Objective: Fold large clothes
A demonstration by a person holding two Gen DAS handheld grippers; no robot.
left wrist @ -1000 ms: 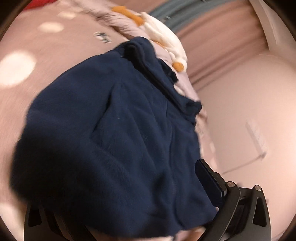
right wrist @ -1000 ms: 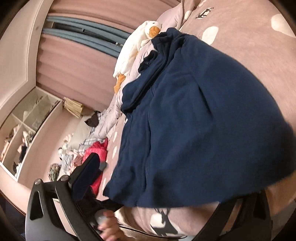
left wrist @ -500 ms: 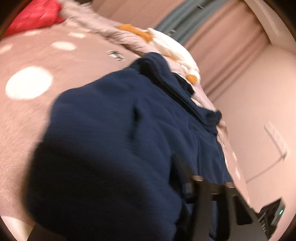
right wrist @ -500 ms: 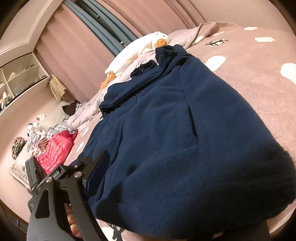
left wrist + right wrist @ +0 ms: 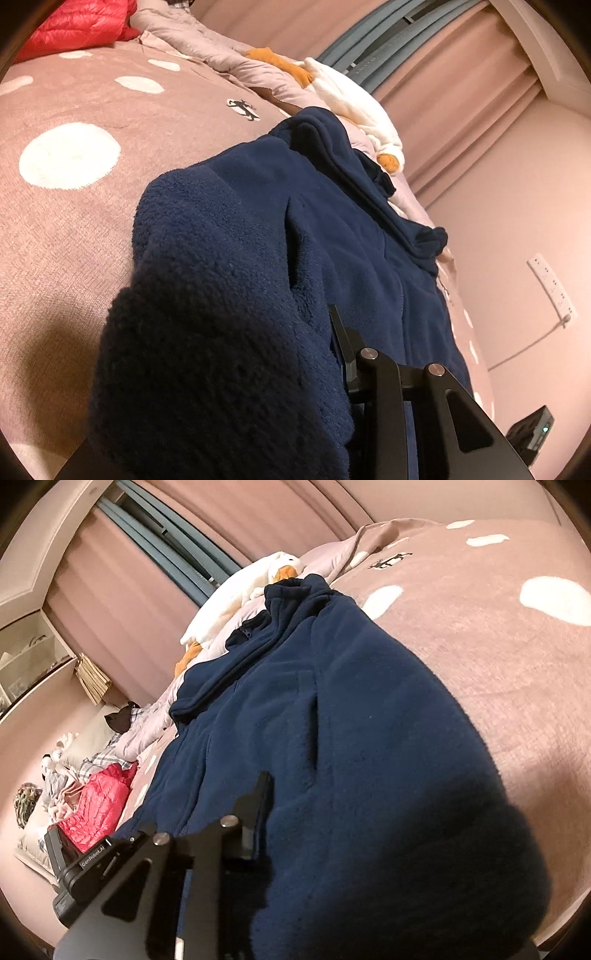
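Your navy fleece point(image 5: 229, 258) lies spread on the bed point(image 5: 66, 229), its collar pointing to the white plush duck point(image 5: 351, 99) at the far end. Your left tongs point(image 5: 332, 354) have just been closing and now pinch the near hem of the fleece; only one finger shows, the other is hidden under the cloth. Your right tongs point(image 5: 269, 812) have also just been closing and grip the same hem. A red jacket point(image 5: 99, 805) lies further along the bed.
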